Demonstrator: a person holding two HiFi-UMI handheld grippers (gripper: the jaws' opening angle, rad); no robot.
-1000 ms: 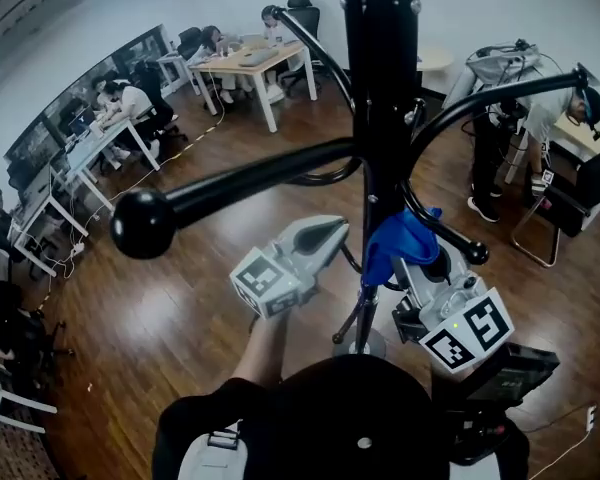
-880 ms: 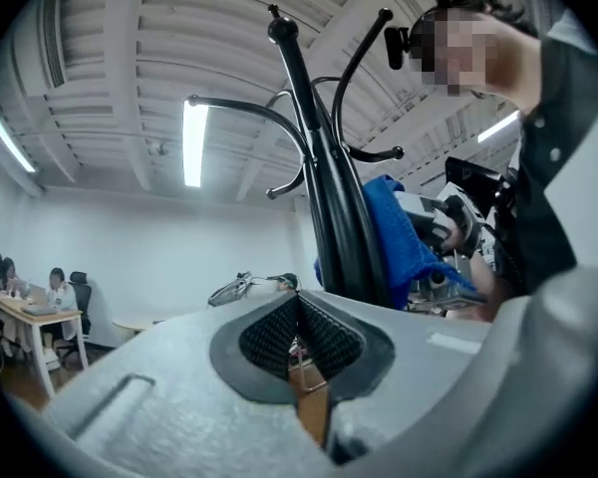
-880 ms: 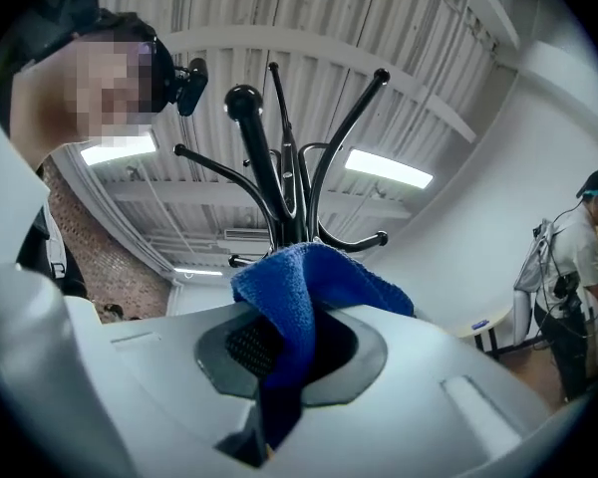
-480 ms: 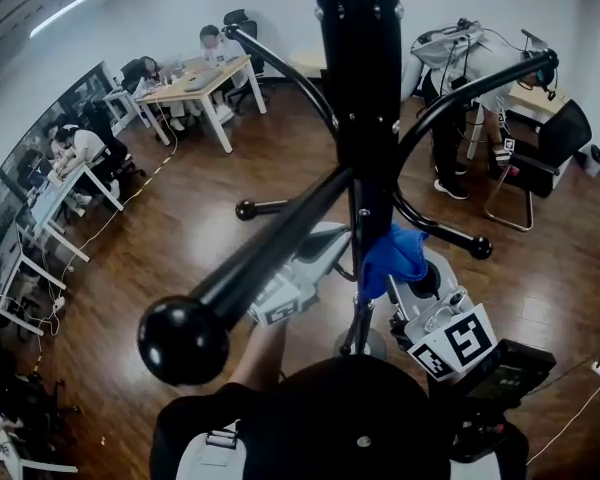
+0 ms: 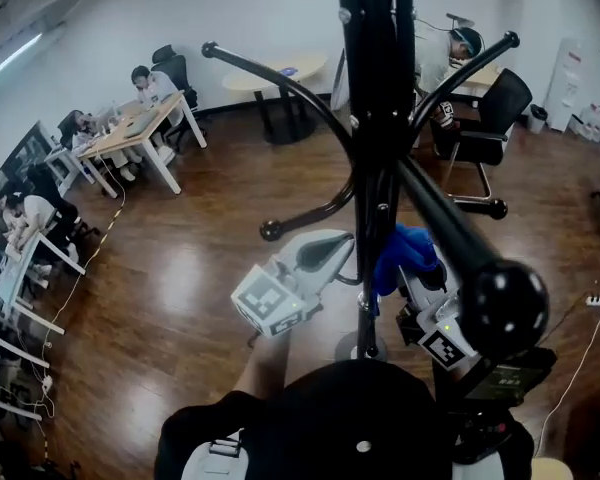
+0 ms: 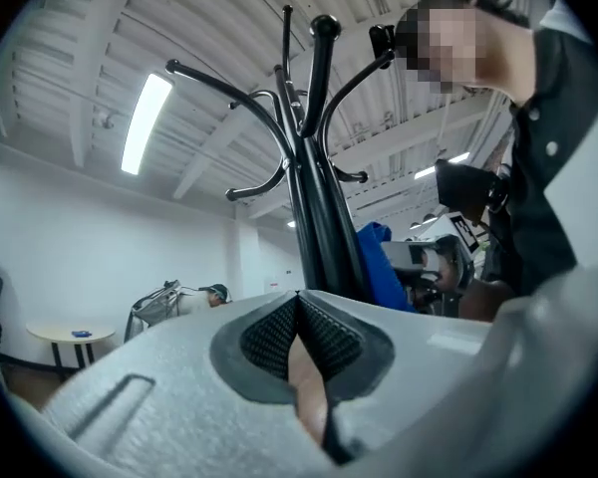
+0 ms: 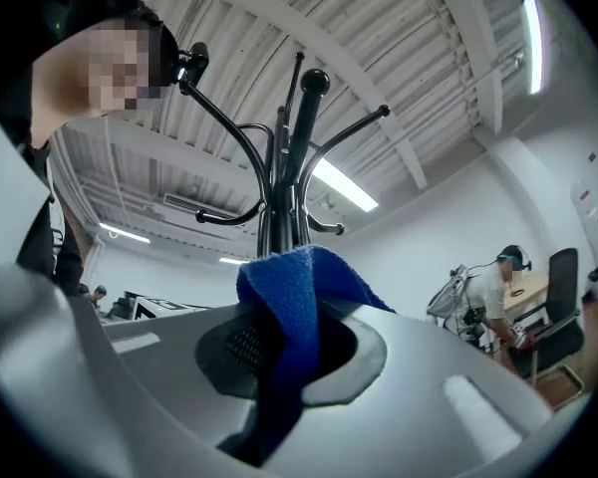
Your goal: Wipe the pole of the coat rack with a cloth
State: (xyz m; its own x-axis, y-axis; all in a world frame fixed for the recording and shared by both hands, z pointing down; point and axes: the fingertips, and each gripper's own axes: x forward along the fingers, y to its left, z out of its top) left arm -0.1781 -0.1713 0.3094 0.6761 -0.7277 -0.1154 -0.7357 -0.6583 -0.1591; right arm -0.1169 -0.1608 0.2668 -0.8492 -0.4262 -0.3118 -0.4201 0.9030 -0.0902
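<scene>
Closest to the camera, the person's left gripper (image 5: 342, 240), a grey claw with a cube of black-and-white squares, has its two jaws pressed tight together with nothing between them. Its tip sits just left of the tall black metal pole of the coat rack (image 5: 378, 183). The right gripper (image 5: 412, 273) is on the other side of the pole, and its jaws pinch a soft bright blue cloth (image 7: 289, 297). The cloth bunches up out of the claw and sits right against the right side of the pole, about where the lower curved hooks branch off. One thick black hook with a round ball end (image 5: 505, 303) sticks out over the right gripper. Below, the pole's foot (image 5: 360, 346) stands on the shiny brown wooden floor (image 5: 180, 298). Farther off, by the floor's left edge, people sit at white desks (image 5: 130, 133). A black chair (image 5: 490, 118) stands near the far right corner.
</scene>
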